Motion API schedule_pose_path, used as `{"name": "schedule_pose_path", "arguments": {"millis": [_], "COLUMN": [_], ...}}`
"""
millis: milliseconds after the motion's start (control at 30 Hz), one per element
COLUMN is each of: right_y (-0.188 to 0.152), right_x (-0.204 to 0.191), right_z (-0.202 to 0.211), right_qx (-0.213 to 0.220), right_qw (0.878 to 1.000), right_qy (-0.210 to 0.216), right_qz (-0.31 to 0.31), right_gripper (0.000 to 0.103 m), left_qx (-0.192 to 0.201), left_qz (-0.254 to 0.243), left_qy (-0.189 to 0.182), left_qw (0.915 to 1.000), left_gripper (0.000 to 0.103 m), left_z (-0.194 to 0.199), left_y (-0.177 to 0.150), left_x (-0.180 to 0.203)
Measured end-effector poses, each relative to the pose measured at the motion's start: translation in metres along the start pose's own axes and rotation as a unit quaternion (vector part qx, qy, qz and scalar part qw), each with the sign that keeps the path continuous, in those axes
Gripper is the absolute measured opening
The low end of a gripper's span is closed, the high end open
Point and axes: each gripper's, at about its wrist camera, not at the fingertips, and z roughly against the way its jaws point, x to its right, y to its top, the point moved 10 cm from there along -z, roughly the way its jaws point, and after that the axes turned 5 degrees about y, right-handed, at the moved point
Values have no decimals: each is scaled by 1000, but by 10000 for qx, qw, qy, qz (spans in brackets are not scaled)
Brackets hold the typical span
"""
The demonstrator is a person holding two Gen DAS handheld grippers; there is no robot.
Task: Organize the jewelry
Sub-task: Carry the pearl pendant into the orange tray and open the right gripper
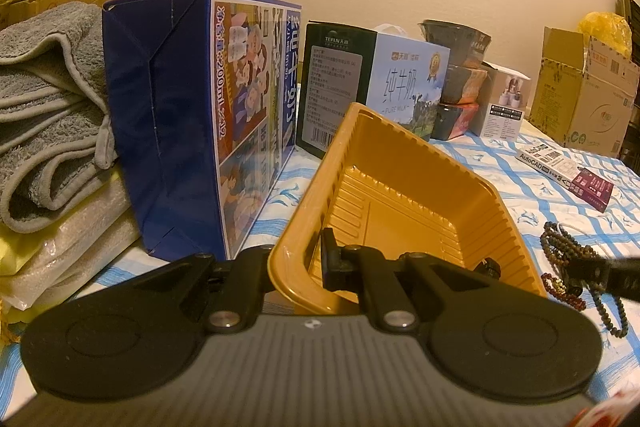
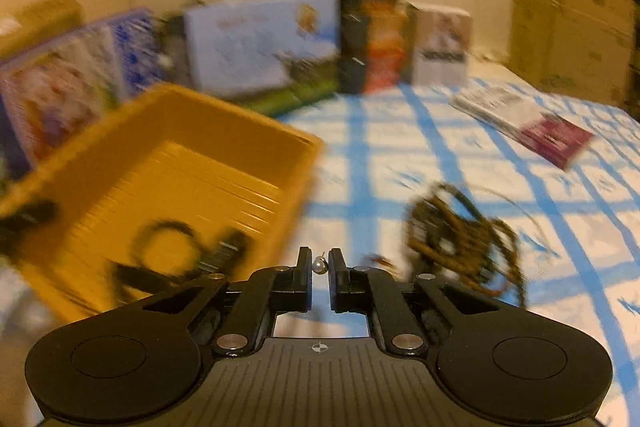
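A yellow plastic tray (image 1: 400,187) is tilted up at its near corner; my left gripper (image 1: 304,263) is shut on its near rim. In the blurred right wrist view the tray (image 2: 168,163) lies at left with dark bracelets (image 2: 168,247) inside. My right gripper (image 2: 319,263) is shut on a small pearl stud earring (image 2: 319,264), held above the cloth just right of the tray. A tangle of brown bead necklaces (image 2: 460,243) lies on the cloth to the right; it also shows in the left wrist view (image 1: 568,259), where the right gripper's finger reaches in over it.
Blue-checked cloth (image 2: 400,155) covers the surface. Milk cartons (image 1: 192,115) and boxes (image 1: 400,83) stand behind the tray. Folded grey towels (image 1: 48,99) lie at left. A book (image 1: 560,163) and cardboard box (image 1: 580,99) sit at right.
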Motion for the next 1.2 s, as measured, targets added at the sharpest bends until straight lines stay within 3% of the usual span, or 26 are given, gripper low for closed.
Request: {"name": "schedule_pose_path", "arguments": {"millis": [200, 467, 700, 833, 900, 1200], "right_y": [11, 6, 8, 7, 6, -8], "right_x": [-73, -125, -124, -119, -115, -68], "right_z": [2, -26, -36, -29, -26, 2], "right_qx": [68, -105, -31, 31, 53, -29], "right_qw": [9955, 9886, 9862, 9860, 9860, 9928], "right_qy": [895, 1380, 1604, 1630, 1631, 1187], "right_qz": [297, 586, 399, 360, 335, 162], "right_gripper": [8, 8, 9, 31, 37, 41], "left_qx": [-4, -15, -2, -22, -30, -33], "left_qz": [-2, 39, 23, 46, 36, 33], "left_qy": [-12, -27, -27, -28, -18, -3], "left_qw": [10000, 10000, 10000, 10000, 10000, 10000], "left_gripper": [9, 9, 9, 9, 9, 9], "left_z": [-1, -1, 0, 0, 0, -1], "left_y": [0, -1, -1, -2, -2, -2], "left_x": [0, -1, 0, 0, 0, 0]}}
